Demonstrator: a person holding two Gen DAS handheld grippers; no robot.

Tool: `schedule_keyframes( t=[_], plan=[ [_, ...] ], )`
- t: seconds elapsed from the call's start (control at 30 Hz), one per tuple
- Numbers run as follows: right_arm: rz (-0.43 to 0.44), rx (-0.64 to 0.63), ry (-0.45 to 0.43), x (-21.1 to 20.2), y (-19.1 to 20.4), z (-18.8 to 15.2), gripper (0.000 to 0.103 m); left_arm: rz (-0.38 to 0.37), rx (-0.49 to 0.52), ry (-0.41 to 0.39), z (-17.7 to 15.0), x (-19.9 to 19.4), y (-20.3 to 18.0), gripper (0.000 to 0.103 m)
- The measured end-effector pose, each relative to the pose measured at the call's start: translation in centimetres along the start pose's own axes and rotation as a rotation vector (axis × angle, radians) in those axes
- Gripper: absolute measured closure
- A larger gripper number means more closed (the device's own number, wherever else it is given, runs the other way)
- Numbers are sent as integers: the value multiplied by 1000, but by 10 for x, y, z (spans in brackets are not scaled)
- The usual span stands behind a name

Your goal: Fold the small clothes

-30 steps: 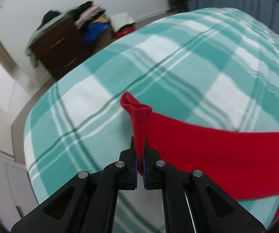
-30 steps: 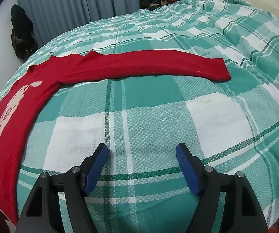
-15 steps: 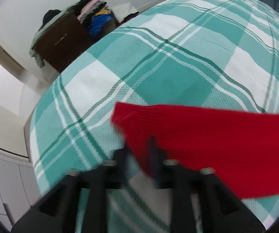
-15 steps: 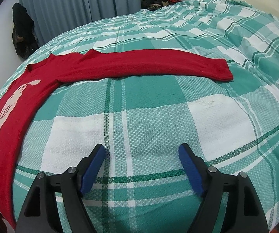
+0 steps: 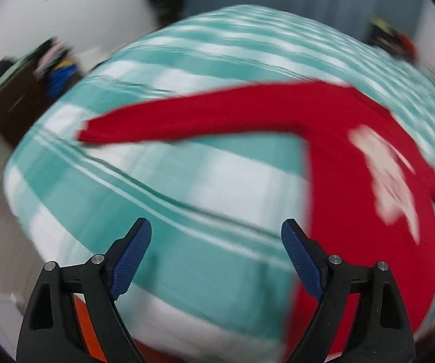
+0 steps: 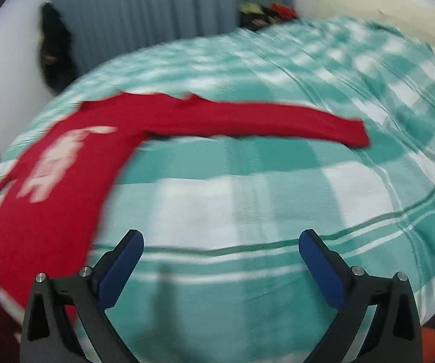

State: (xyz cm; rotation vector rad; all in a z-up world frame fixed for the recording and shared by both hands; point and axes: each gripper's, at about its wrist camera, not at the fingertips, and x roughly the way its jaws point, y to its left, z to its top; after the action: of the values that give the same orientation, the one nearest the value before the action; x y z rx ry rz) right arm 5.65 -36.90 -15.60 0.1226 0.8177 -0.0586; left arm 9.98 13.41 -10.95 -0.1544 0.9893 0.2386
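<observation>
— Where's the red sweater (image 5: 347, 157) lying?

— Flat on the bed (image 5: 205, 181), on the teal and white checked cover. Both views are blurred, but it shows front up, with a pale figure on the chest and both sleeves stretched out sideways.

— And the left claw (image 5: 216, 236)?

— Spread wide, nothing between its blue pads (image 5: 131, 255). It hangs over bare cover. The sweater's body runs down just to the right of it, passing behind the right-hand finger in that view. One sleeve reaches across the bed well beyond the tips, its cuff up and to the left.

— The right claw (image 6: 221, 243)?

— Also spread wide and holding nothing, over bare cover. Here the sweater (image 6: 75, 163) body sits to the left, near the left-hand finger, and the other sleeve stretches across ahead of the tips, well apart from them, with its cuff off to the right.

— Is either claw touching the cloth?

— I cannot tell; the blur hides it.
</observation>
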Motion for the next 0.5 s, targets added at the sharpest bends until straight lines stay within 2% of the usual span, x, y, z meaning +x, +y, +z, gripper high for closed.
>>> schedule_keyframes(
  t=[0.07, 0.13, 0.27, 0.33, 0.37, 0.5],
  plan=[
    [70, -62, -22, -14, 30, -7, 1, -28, 51, -13, -20, -7, -29, 14],
    [120, -130, -6, -16, 54, -16, 1, -30, 84, -18, -45, -8, -57, 13],
    [137, -274, 87, 3, 87, -40, 2, 18, 178, 11, -72, 10, -79, 12],
    [113, -282, 139, 16, 84, -50, 1, 41, 231, -16, -80, 10, -82, 5],
    [125, -260, 134, 18, 79, -52, 1, 46, 241, -22, -80, 10, -80, 4],
    [146, -229, 122, 21, 68, -53, 0, 0, 171, 15, -77, 16, -68, 1]
  ],
)
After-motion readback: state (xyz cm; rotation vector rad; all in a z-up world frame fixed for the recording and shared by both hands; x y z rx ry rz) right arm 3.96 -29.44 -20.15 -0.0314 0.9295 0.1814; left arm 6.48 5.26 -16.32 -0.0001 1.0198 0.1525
